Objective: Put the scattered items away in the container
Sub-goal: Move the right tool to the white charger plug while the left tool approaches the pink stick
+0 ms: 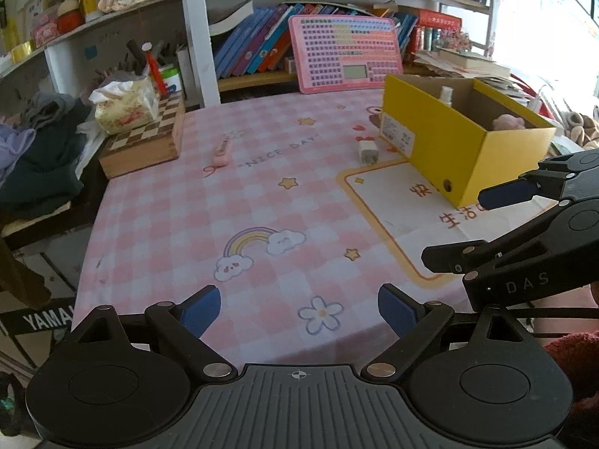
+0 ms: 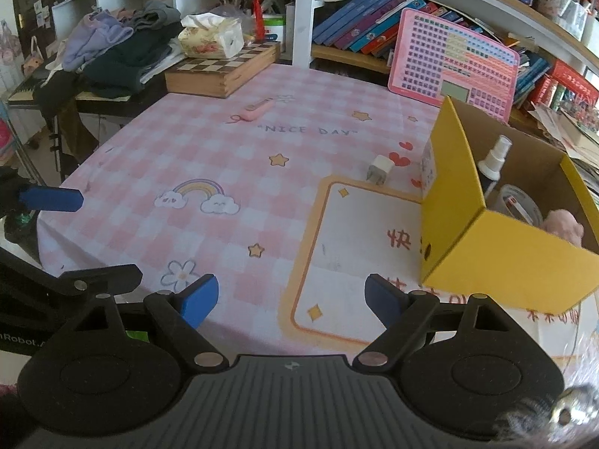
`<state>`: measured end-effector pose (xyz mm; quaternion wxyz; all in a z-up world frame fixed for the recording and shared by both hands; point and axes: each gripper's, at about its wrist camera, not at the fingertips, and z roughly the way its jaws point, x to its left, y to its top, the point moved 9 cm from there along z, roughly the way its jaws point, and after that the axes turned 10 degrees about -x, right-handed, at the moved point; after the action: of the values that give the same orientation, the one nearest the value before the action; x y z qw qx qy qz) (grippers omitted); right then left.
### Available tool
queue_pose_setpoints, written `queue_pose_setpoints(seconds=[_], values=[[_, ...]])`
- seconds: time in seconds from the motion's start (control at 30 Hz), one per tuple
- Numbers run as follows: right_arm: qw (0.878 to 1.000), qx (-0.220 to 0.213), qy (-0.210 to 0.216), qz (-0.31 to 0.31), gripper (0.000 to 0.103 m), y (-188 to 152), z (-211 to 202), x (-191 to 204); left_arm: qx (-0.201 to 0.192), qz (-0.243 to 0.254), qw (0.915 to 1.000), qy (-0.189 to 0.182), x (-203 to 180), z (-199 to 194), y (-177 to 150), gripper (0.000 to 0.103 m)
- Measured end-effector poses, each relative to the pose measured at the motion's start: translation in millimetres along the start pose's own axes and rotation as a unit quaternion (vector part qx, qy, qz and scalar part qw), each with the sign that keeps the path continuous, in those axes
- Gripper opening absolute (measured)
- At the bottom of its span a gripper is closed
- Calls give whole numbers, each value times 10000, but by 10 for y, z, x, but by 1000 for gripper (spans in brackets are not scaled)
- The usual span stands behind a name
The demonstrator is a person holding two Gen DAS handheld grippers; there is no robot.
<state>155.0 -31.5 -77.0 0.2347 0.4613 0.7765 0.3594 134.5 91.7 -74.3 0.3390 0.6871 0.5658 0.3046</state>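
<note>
Holding a spray bottle [image 2: 493, 161], tape roll [image 2: 522, 204] and what may be a pink plush [image 2: 563, 226], the yellow box [image 2: 501, 250] fills the frame's right; both the left gripper [image 1: 297, 312] and right gripper [image 2: 292, 301] gape, released.

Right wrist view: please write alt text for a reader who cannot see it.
The open, empty right gripper hovers over a pink checked tablecloth, beside a yellow box holding a spray bottle, tape roll and pink plush. A white charger and pink utility knife lie loose on the cloth.

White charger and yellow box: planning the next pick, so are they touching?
Apart. The right wrist view shows tablecloth between the charger and the box.
</note>
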Motion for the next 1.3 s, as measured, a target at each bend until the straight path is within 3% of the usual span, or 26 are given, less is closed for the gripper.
queue_pose_setpoints(seconds=[0.37,0.63,0.87,1.07,1.3], values=[[9990,-6,-436,34,83,341,607,-294,-50,104,9998,159,328,574,308,93],[9954,-251,-898,201,83,693,1132,-508,-269,110,9993,238,596,1219,744,93],[9919,-302,-1136,484,78,779,1506,-635,-287,77,9989,352,788,1742,923,91],[9820,-316,-1690,786,75,814,1739,-816,-131,-43,9991,390,925,2165,968,79],[9771,-116,-1729,1235,74,785,1966,-979,109,-273,9983,500,1048,2567,972,64]])
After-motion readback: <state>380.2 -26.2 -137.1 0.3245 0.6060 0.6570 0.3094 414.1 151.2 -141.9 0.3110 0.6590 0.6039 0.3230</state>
